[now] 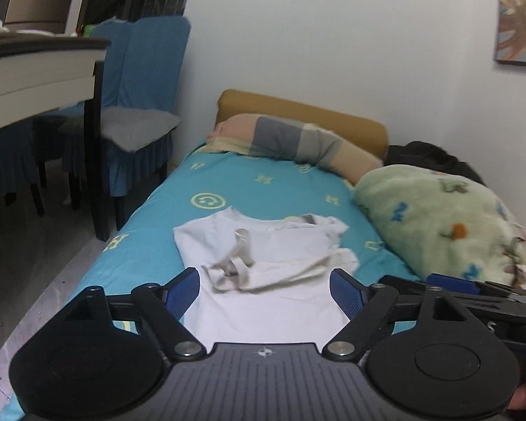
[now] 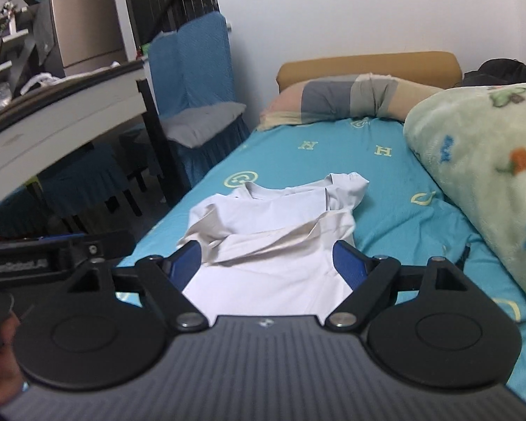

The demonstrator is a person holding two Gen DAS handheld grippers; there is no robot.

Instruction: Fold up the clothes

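White shirt lies partly folded on the bed, lower half doubled up over the chest, sleeves tucked in, a crumpled edge on top. Left hand-held gripper hangs just above the near fold, blue fingers spread wide, nothing between them but cloth showing below. Right hand-held gripper sits alongside, just as wide, gripping nothing, the shirt straight ahead and under its tips. Green fleece blanket bunched to the right, pillow beyond.
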